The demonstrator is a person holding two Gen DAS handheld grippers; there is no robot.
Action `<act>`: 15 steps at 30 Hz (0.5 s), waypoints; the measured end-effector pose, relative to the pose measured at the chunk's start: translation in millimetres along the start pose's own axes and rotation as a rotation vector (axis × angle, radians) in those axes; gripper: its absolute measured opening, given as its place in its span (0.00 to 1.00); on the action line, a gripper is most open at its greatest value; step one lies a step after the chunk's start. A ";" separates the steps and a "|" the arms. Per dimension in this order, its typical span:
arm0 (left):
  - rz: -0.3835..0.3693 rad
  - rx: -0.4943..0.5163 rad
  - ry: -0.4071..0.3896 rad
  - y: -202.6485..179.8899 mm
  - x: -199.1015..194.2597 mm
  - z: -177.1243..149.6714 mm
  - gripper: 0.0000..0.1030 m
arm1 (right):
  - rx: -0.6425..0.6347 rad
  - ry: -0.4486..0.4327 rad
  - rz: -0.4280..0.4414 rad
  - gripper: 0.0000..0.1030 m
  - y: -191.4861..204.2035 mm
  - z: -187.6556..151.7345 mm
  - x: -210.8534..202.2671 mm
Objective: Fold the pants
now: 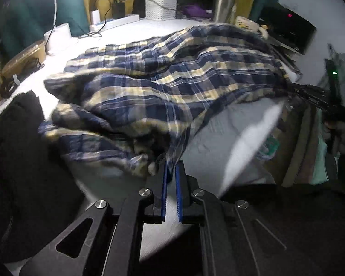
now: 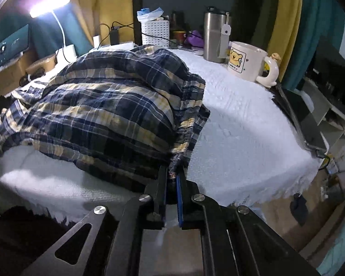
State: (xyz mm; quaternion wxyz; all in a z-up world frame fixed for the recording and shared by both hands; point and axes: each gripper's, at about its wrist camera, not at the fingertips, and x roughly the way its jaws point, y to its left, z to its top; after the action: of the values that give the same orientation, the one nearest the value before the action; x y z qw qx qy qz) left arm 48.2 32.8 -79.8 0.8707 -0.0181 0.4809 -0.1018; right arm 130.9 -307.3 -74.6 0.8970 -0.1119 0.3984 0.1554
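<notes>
Here the pants point(image 2: 108, 105) lie bunched at frame centre on the desk point(image 2: 253, 115); left gripper point(image 1: 171, 172) and right gripper point(image 2: 175, 172) jaws each pinch an edge. Folding barely begun.

One pair of plaid pants point(image 2: 98, 105) lay on one white cloth point(image 2: 253, 124). Two grippers were visible, left point(image 1: 171, 170) and right point(image 2: 174, 172). At the back stood one mug point(image 2: 246, 61), one steel tumbler point(image 2: 212, 38), one white basket point(image 2: 155, 33) and one lamp point(image 2: 49, 5).
</notes>
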 end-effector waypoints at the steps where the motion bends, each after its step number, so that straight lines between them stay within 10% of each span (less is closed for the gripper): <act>1: 0.005 -0.001 -0.016 6.5 -9.7 1.6 0.06 | 0.002 0.002 0.006 0.06 -1.1 -0.5 -2.6; 4: 0.041 -0.035 -0.086 34.3 -30.4 16.7 0.11 | 0.007 -0.003 -0.020 0.20 -6.2 3.9 -11.2; 6: 0.075 -0.049 -0.125 55.5 -32.5 27.6 0.51 | 0.028 -0.019 -0.034 0.45 -12.1 9.4 -16.2; 8: 0.087 -0.074 -0.165 80.7 -25.5 42.2 0.57 | 0.059 -0.061 -0.031 0.76 -18.3 16.5 -24.1; 15: 0.068 -0.082 -0.032 117.5 24.4 73.4 0.56 | 0.137 -0.101 0.034 0.76 -21.6 41.2 -21.1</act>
State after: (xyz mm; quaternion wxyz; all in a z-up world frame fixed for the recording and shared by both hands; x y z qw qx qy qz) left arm 141.3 138.2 -75.9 0.8797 -0.0390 0.4710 -0.0524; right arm 153.5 -317.9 -30.0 0.9189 -0.0355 0.3639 0.1483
